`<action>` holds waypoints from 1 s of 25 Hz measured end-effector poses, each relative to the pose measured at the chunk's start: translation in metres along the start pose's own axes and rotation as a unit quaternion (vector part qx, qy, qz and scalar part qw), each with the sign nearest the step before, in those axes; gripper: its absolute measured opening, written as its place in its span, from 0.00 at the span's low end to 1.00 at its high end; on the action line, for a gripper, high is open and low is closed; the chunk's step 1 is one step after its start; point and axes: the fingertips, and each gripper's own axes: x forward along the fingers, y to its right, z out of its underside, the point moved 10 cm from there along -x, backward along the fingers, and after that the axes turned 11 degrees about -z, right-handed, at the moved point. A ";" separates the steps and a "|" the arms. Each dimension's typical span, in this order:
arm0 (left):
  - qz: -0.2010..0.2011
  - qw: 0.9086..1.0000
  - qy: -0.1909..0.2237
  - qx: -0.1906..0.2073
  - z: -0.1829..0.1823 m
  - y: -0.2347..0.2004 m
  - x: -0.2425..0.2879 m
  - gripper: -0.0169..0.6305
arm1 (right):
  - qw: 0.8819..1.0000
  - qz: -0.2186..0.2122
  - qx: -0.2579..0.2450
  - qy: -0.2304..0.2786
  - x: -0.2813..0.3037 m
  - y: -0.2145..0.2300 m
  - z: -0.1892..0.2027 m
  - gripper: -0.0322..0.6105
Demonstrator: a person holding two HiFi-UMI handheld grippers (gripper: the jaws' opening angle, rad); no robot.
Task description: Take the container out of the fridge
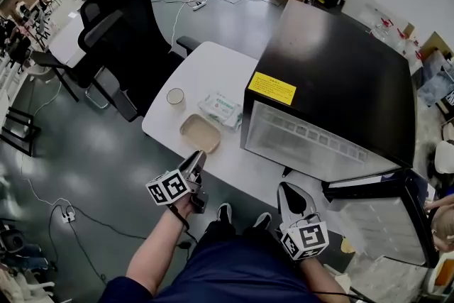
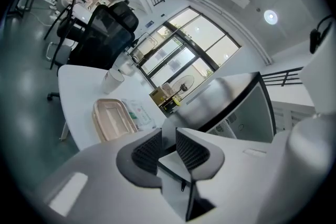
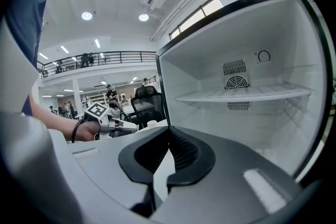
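One fridge [image 1: 333,74] stands on the white table [image 1: 213,67] with its door [image 1: 383,213] open. The shelf [image 3: 241,94] and the interior that I can see are bare. The container [image 1: 200,133] lies on the table just beside the fridge, ahead of my left gripper [image 1: 197,160], whose jaws stand narrowly apart on nothing. My right gripper [image 1: 286,189] faces the open cabinet with its jaws together, empty. Judgement: the removal step appears complete. The next move calls for no further grip, only keeping both grippers away from the container.
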 end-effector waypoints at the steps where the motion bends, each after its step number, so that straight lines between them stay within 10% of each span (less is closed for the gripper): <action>1: 0.003 1.000 0.002 0.010 0.002 0.007 -0.003 0.15 | 1.000 -0.001 0.003 0.002 -0.001 0.001 0.000 0.06; 10: 0.057 0.989 0.049 0.130 0.009 0.080 -0.033 0.03 | 0.999 0.005 0.028 0.037 -0.017 0.011 -0.018 0.06; 18: 0.105 0.951 0.120 0.265 0.010 0.147 -0.062 0.03 | 0.997 0.008 0.023 0.067 -0.030 0.010 -0.039 0.06; 25: 0.130 0.929 0.168 0.302 0.004 0.182 -0.081 0.03 | 0.997 0.012 -0.007 0.081 -0.037 0.003 -0.057 0.06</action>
